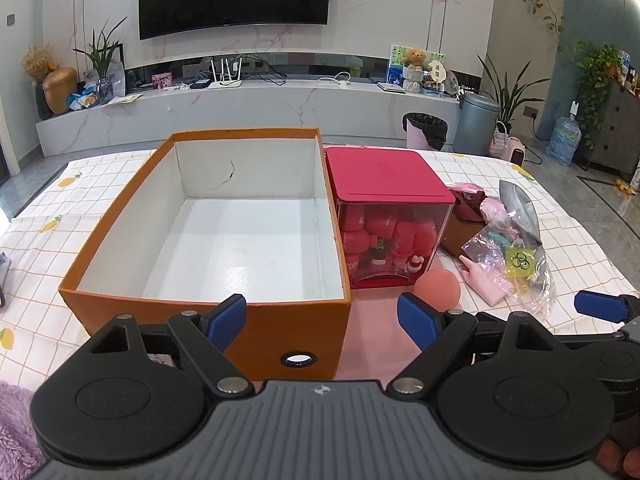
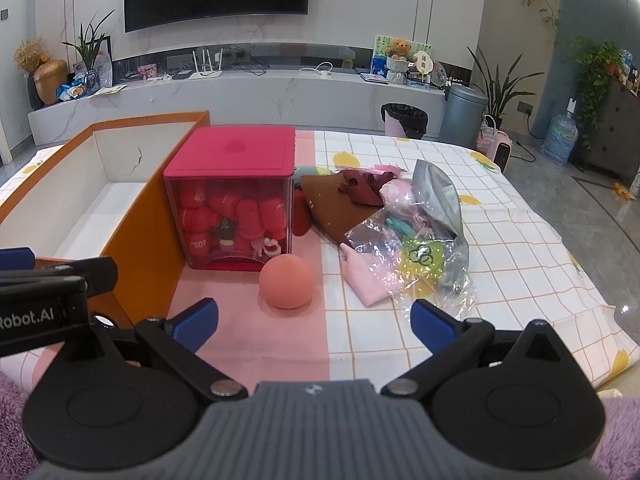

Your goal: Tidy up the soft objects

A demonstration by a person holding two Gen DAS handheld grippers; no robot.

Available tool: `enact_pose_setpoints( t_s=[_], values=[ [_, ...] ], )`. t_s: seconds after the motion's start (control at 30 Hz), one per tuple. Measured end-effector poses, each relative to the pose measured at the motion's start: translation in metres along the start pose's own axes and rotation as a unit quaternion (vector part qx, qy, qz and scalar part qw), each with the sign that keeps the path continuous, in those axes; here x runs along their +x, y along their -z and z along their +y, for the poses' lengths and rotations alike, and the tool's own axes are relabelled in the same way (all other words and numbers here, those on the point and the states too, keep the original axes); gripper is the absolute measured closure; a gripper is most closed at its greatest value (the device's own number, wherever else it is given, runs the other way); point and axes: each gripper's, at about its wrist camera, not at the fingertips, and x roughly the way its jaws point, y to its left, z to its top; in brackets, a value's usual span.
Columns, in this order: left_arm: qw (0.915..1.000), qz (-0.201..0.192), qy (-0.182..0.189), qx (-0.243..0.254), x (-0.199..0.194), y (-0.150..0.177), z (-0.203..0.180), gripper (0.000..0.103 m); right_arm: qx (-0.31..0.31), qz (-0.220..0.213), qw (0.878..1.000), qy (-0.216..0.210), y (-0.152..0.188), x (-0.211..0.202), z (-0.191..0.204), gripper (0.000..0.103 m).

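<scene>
An open, empty orange box [image 1: 208, 312] with a white inside stands on the table; its right wall shows in the right wrist view [image 2: 136, 240]. My left gripper [image 1: 322, 320] is open and empty at the box's near right corner. My right gripper [image 2: 314, 326] is open and empty, just short of a soft salmon ball [image 2: 286, 282], which also shows in the left wrist view [image 1: 437, 287]. To the right lies a heap of soft things: a pink cloth [image 2: 366, 280], a brown felt piece [image 2: 332, 204] and a clear bag [image 2: 416, 248] of small items.
A red-lidded clear cube [image 2: 230, 204] full of red toys stands between box and heap; it also shows in the left wrist view [image 1: 390, 216]. The checked tablecloth [image 2: 500, 240] drops off at the right edge. Purple fleece [image 2: 620, 440] lies at the near edge.
</scene>
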Motion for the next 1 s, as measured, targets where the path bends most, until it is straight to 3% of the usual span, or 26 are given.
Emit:
enact_pose_setpoints(
  t_s=[1.0],
  values=[
    [1.0, -0.001, -0.003, -0.004, 0.0038, -0.0011, -0.0043, 0.003, 0.002, -0.002, 1.0, 0.012, 0.0011, 0.0015, -0.0021, 0.003]
  ],
)
